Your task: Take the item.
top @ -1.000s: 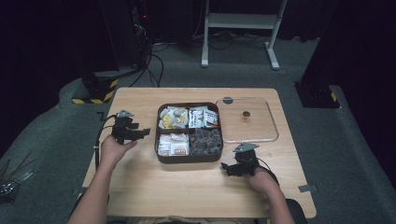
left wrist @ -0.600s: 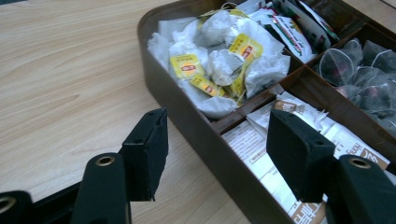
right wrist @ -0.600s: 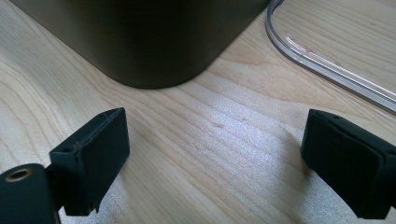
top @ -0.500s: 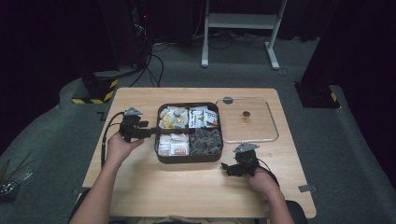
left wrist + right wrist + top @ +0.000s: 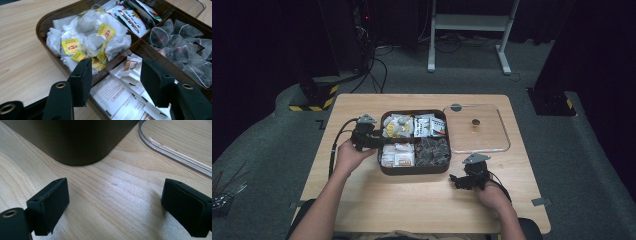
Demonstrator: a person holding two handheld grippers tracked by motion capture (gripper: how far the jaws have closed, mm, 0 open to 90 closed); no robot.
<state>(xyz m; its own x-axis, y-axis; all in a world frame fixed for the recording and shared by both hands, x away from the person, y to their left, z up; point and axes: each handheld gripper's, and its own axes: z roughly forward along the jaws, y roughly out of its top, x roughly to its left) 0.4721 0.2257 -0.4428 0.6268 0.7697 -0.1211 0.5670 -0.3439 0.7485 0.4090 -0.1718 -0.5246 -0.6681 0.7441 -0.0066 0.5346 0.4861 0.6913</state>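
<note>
1. Your left gripper (image 5: 113,82) hangs with jaws spread, nothing held, over the box (image 5: 140,46). The wall between compartments runs right between its jaws. Descend here and a jaw may strike that wall and shove the whole box.
2. The clear lid (image 5: 477,129) lies beyond your right gripper (image 5: 113,207), which rests wide open and empty on the table (image 5: 105,195) just short of the box corner. A careless sweep could knock the lid.
3. Just ahead of the left jaws, the yellow-tagged tea bags (image 5: 92,42) lie tangled; a pinch could drag several out.
</note>
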